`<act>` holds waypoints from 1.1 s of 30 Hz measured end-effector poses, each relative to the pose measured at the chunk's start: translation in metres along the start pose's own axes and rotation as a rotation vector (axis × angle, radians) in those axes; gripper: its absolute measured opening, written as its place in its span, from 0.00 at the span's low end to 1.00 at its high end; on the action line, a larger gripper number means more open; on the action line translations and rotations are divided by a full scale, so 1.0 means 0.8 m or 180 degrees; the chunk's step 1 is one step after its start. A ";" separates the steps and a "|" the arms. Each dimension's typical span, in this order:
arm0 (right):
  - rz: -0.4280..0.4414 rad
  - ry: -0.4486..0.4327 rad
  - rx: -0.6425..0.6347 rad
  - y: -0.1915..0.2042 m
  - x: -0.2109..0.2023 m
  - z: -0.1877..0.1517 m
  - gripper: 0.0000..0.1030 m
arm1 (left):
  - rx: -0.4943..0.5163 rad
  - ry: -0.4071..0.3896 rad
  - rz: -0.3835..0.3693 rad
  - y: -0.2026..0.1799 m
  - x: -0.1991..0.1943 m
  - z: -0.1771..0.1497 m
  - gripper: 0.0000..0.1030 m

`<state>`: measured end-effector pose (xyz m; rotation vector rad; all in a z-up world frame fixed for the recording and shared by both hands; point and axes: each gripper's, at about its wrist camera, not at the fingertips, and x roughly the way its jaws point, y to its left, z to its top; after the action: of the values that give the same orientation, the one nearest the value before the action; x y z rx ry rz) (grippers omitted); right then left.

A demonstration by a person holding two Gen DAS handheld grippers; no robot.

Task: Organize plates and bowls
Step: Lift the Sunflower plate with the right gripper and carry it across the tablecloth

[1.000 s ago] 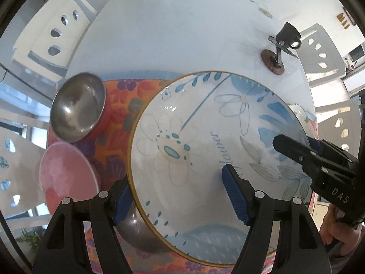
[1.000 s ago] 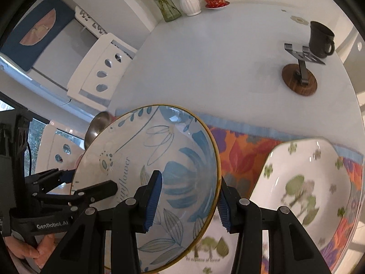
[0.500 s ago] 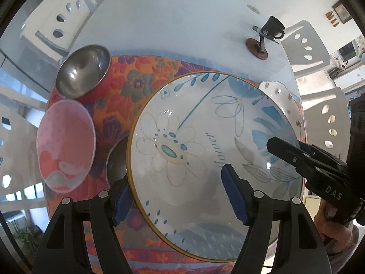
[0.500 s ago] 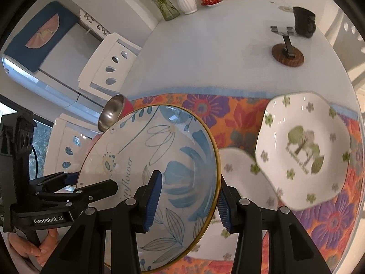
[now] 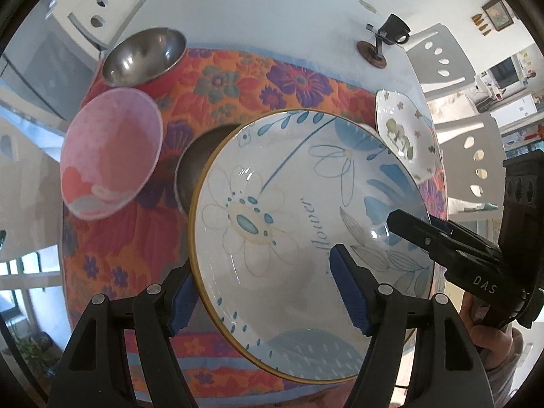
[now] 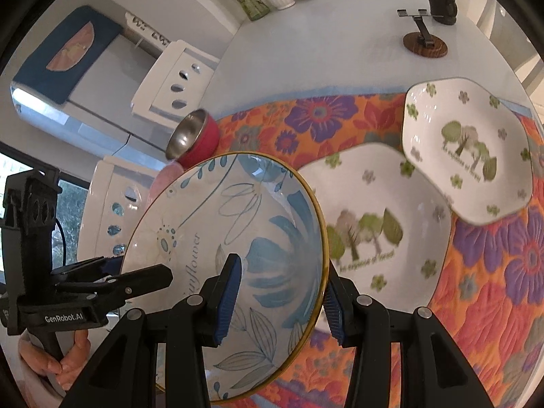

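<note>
Both hand-held grippers grasp one big flowered bowl (image 5: 306,238) by opposite sides of its rim. The left hand-held gripper (image 5: 268,289) has one blue pad inside the bowl and the other outside the gold edge, clenched across the wall; the right hand-held gripper (image 6: 278,292) pinches the far side in the same way. The bowl hangs tilted between them, clear of the flowered mat (image 5: 238,78) on the counter (image 6: 323,40).

Beyond the left hand-held gripper's fingers lie a pink bowl (image 5: 108,153) and a steel bowl with a red outside (image 5: 142,54); a dark round dish (image 5: 193,170) shows just behind the held bowl's rim, though too much of it is hidden to say what it is. Ahead and to the right of the right hand-held gripper sit two white plates with green trees, the large plate (image 6: 384,217) close under the held bowl's edge and the smaller plate (image 6: 469,149) overlapping its far side.

I judge the held bowl to be glazed ceramic: stiff, fairly heavy for its width, slick under rubber pads and quick to chip if it knocks another dish. The rim is the only thin part a jaw can span, so two grips set across from each other suit it well. Letting either side go while it hangs would probably let it swing and slip. It should be lowered level and gently, bottom first, before either pinch is eased.
</note>
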<state>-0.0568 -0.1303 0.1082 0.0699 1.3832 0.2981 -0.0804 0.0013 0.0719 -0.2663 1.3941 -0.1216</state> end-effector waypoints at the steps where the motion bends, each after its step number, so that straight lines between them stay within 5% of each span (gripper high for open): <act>1: 0.0002 0.0000 -0.0019 0.003 0.000 -0.007 0.44 | 0.0031 -0.0013 0.0011 0.002 -0.002 -0.008 0.67; 16: 0.0438 0.0049 0.0026 0.015 0.005 -0.118 0.44 | 0.0030 -0.0053 -0.0210 0.045 -0.008 -0.093 0.68; 28: 0.0335 0.0232 -0.0059 0.021 0.031 -0.142 0.44 | 0.0164 0.0140 -0.0260 0.058 0.030 -0.138 0.68; 33: 0.0217 0.0354 -0.0155 0.027 0.052 -0.148 0.44 | 0.0196 0.0218 -0.0072 0.065 0.053 -0.143 0.68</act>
<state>-0.1689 -0.1143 0.0509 0.0609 1.4849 0.3975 -0.1893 0.0279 0.0003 -0.2284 1.4531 -0.1937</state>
